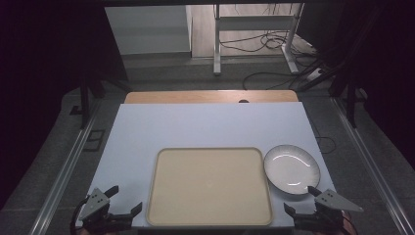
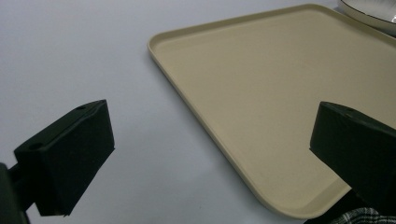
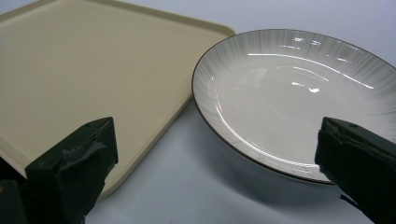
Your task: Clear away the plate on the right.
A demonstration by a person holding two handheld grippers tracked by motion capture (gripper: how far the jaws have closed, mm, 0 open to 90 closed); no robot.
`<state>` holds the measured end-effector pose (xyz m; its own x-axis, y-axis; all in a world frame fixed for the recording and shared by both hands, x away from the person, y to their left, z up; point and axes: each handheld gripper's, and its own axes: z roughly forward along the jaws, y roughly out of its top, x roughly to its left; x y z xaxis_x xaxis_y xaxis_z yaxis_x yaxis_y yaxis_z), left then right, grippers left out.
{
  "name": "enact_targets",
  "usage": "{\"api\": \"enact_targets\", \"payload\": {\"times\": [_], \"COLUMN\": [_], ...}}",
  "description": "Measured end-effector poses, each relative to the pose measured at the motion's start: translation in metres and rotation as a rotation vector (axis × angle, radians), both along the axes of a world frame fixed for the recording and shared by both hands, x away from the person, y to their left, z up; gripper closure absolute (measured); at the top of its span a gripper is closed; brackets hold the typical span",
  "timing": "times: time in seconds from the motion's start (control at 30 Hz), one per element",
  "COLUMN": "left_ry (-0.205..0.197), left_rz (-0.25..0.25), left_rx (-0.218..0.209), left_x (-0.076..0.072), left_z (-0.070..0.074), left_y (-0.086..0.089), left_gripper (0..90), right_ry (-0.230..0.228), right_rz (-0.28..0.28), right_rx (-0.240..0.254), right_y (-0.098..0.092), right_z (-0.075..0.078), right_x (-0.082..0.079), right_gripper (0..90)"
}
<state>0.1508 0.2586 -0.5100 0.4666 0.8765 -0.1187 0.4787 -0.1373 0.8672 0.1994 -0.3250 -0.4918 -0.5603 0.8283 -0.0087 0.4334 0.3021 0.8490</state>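
- The right gripper [image 3: 215, 172] hangs with its black jaws wide apart, nothing between them.
- A white plate [image 3: 289, 98] (dark-rimmed, glossy) sits just beside a beige tray [image 3: 84, 74] on the pale tabletop [image 3: 196, 186].

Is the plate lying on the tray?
No, the plate lies on the white table, just beside the tray's right edge.

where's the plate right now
In the high view the round white ceramic plate lies on the pale blue table cover, just right of the beige plastic tray, ahead of the right tongs.
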Motion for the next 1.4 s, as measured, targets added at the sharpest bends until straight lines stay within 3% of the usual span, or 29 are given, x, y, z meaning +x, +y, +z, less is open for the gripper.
{"api": "enact_targets", "payload": {"times": [0.33,0.5,0.6,0.9,1.4], "left_ry": [0.0,0.0,0.0,0.002,0.004], "left_rz": [0.001,0.0,0.0,-0.001,-0.003], "left_rx": [0.0,-0.002,-0.001,-0.001,-0.001], "left_x": [0.0,0.0,0.0,0.0,0.0], "left_z": [0.0,0.0,0.0,0.0,0.0], "left_y": [0.0,0.0,0.0,0.0,0.0], "left_gripper": [0.0,0.0,0.0,0.0,0.0], "right_ry": [0.006,0.005,0.004,0.017,0.048], "right_rz": [-0.006,-0.018,-0.041,-0.066,-0.089], "right_rx": [-0.014,-0.045,-0.091,-0.101,-0.243], "right_y": [0.002,0.004,0.008,0.011,0.021], "right_z": [0.0,0.0,-0.001,-0.001,0.0], "right_x": [0.001,0.003,0.005,0.01,0.016], "right_gripper": [0.0,0.0,0.0,0.0,3.0]}}
